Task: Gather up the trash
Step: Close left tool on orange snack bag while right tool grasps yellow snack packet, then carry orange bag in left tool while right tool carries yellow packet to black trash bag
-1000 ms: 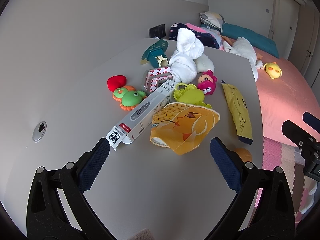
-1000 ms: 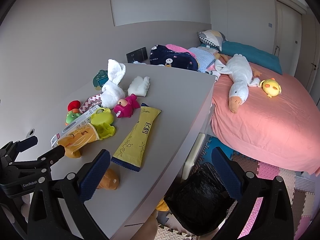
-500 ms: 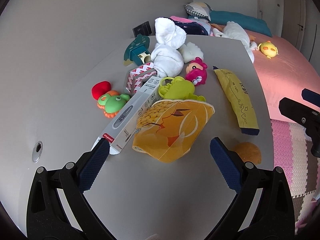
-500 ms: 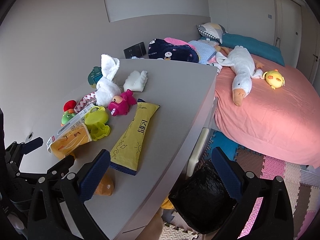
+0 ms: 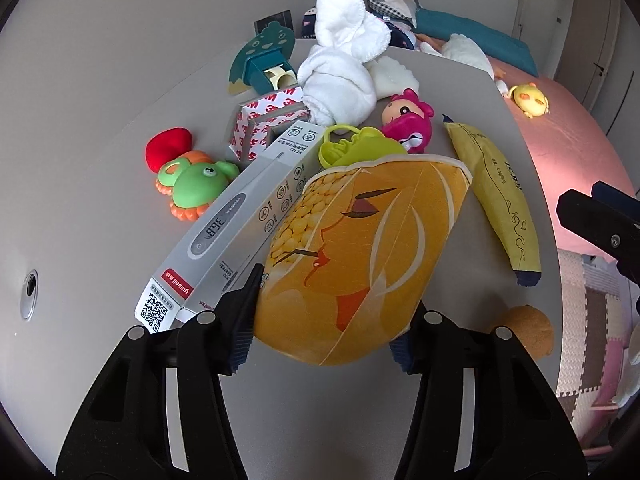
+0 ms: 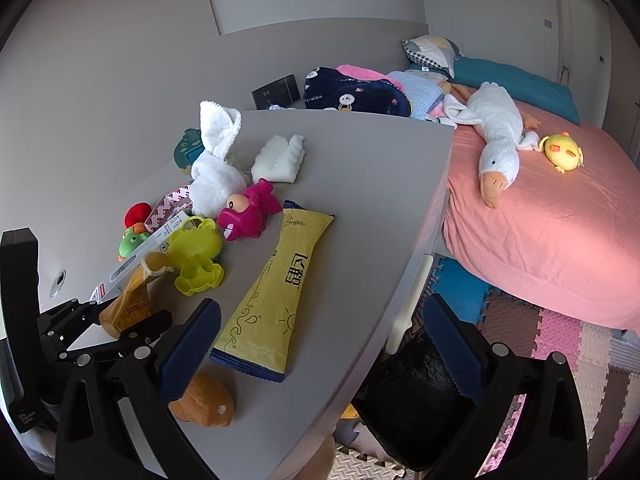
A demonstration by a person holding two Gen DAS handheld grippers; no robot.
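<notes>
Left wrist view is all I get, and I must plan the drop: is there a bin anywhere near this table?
Observer: Yes. The right wrist view shows a black-lined bin on the floor, below the table edge facing the bed.
Operator: Is the right gripper free?
Observer: The right gripper is open, holding nothing, above that edge.
Operator: And my grasp?
Observer: Seen from the side, the left gripper pinches the orange snack bag at its lower end.
</notes>
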